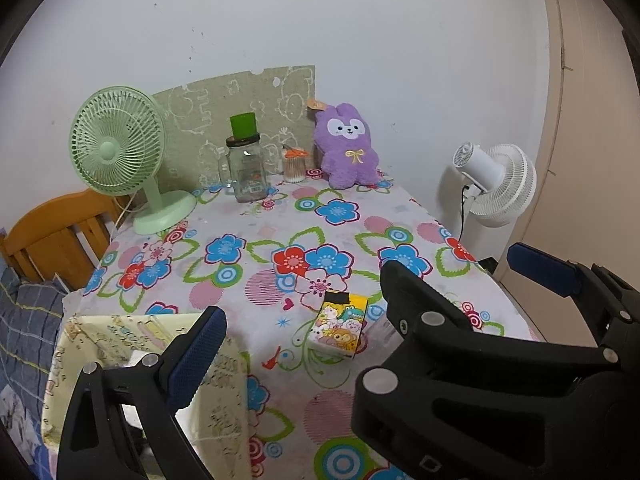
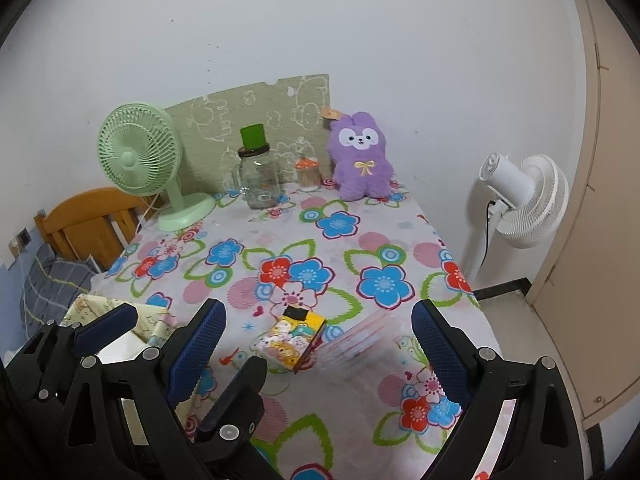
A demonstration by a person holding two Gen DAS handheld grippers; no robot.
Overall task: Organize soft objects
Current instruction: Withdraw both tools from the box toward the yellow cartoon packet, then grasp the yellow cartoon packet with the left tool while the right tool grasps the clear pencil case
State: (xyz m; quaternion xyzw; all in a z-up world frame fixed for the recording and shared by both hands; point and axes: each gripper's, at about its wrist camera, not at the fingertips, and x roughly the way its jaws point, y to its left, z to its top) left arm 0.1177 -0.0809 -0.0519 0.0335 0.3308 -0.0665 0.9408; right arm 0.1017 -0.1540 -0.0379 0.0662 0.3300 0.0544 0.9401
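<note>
A purple plush rabbit [image 1: 346, 148] [image 2: 362, 158] sits upright against the wall at the back of the flowered table. Near the front lies a yellow cartoon tissue pack [image 1: 338, 330] [image 2: 290, 340], with a blurred clear pink-striped packet [image 2: 360, 346] beside it on the right. A cream patterned fabric box [image 1: 132, 344] [image 2: 112, 308] stands open at the front left corner. My left gripper [image 1: 318, 314] is open and empty over the box's right edge; its far finger is hidden. My right gripper [image 2: 318, 306] [image 1: 468, 274] is open and empty, just short of the tissue pack.
A green desk fan [image 1: 116, 148], a glass jar [image 1: 246, 172] topped by a green cup, and a small orange-lidded swab holder [image 1: 295, 166] line the back. A white floor fan [image 2: 520, 200] stands off the table's right edge. A wooden headboard [image 1: 52, 236] and plaid bedding lie left.
</note>
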